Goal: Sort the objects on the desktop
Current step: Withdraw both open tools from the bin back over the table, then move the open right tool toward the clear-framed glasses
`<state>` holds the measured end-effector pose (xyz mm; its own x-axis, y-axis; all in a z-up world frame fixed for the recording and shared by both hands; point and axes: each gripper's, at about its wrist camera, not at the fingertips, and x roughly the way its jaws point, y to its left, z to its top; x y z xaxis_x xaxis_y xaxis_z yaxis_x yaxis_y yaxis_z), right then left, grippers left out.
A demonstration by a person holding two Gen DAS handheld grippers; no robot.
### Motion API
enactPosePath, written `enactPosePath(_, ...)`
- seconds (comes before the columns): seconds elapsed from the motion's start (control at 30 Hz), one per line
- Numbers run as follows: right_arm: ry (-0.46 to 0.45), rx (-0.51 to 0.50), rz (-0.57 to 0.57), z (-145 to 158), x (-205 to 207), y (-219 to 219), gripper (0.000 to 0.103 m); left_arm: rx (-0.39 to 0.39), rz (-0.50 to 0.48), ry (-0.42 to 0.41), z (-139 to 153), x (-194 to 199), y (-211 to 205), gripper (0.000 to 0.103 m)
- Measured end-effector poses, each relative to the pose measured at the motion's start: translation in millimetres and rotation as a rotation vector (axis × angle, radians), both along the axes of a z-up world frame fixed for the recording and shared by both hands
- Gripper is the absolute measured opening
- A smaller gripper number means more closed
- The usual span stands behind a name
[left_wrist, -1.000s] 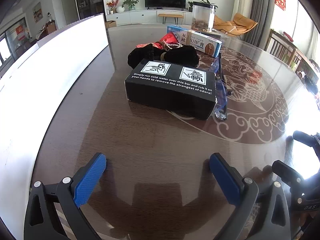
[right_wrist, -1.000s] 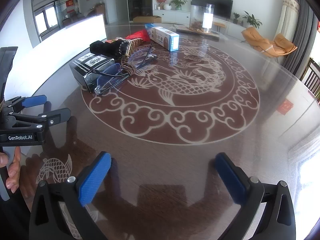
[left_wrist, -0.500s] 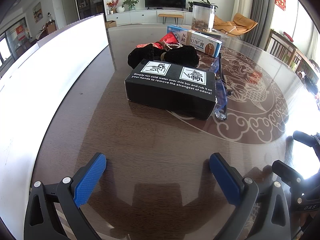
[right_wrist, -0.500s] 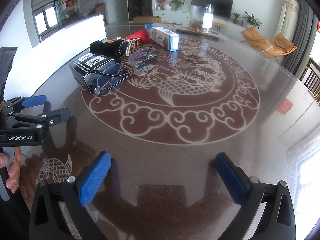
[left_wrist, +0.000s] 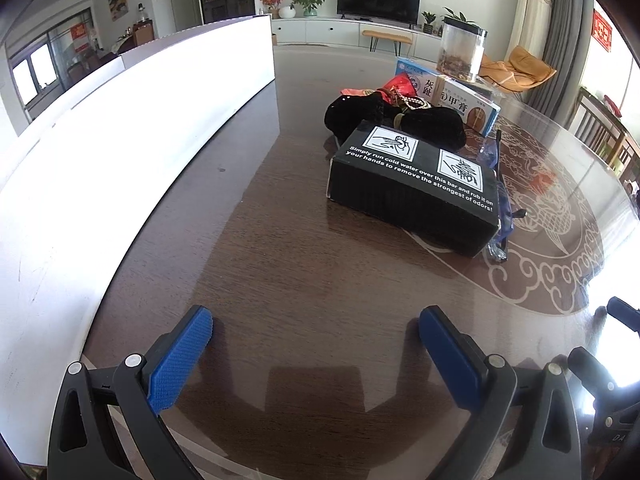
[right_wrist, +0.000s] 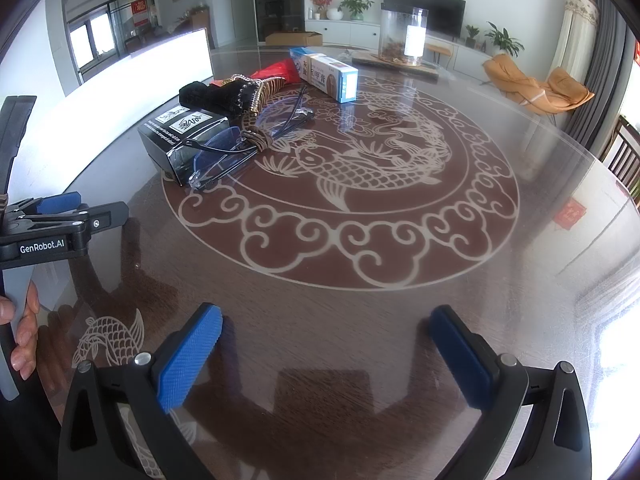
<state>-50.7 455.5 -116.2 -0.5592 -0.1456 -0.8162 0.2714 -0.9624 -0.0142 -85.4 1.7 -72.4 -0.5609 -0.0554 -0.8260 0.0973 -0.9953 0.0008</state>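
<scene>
A black box [left_wrist: 412,188] with white print lies on the brown table [left_wrist: 280,280], ahead and to the right of my open left gripper [left_wrist: 316,320]. Behind the box sit a black velvet pouch [left_wrist: 360,112], a red packet [left_wrist: 400,82] and a blue-and-white medicine box [left_wrist: 464,100]. Clear blue glasses [right_wrist: 224,152] lean against the black box [right_wrist: 182,136] in the right wrist view. My right gripper [right_wrist: 326,316] is open and holds nothing, low over the table's near edge. The left gripper [right_wrist: 60,208] shows at that view's left edge, with a hand below it.
A long white panel [left_wrist: 100,160] runs along the table's left side. A glass jar [right_wrist: 402,34] stands on a board at the table's far end. A large fish pattern [right_wrist: 360,160] fills the table's middle. Chairs stand at the right.
My left gripper has swung to the left, so the black box now sits further right in its view and more of the white panel shows. The right gripper has not moved.
</scene>
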Motion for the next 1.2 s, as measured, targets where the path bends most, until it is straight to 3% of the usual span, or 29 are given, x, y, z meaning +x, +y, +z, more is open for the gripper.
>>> enactPosePath(0.23,-0.002,0.0,0.076,-0.1,-27.6,-29.9,0.103,0.001,0.074,0.001,-0.7,-1.6,-12.0,0.103)
enactPosePath(0.5,-0.004,-0.004,0.197,-1.7,-76.0,-72.1,0.103,0.002,0.076,0.001,-1.0,-2.2,-13.0,0.103)
enactPosePath(0.63,-0.004,-0.006,0.137,-2.3,-94.7,-64.0,0.103,0.002,0.076,0.001,-0.9,-2.2,-13.0,0.103)
enactPosePath(0.8,-0.004,-0.01,-0.118,-1.5,-105.9,-28.8,0.103,0.001,0.076,0.002,-1.1,-2.4,-12.9,0.103)
enactPosePath(0.9,-0.002,-0.001,-0.1,-1.2,-109.1,-34.4,0.103,0.001,0.079,0.002,-1.0,-2.8,-13.6,0.103)
enactPosePath(1.07,-0.002,-0.01,0.032,-1.2,-120.8,-59.2,0.103,0.001,0.083,0.0,-0.8,-1.0,-15.7,0.103)
enactPosePath(1.17,0.0,-0.01,0.367,-1.1,-103.5,-95.9,0.103,0.002,0.101,-0.001,-0.4,0.5,-19.1,0.103)
enactPosePath(1.2,0.003,-0.008,0.419,-1.4,-98.0,-100.6,0.101,0.002,0.104,-0.002,-0.5,0.8,-19.8,0.103)
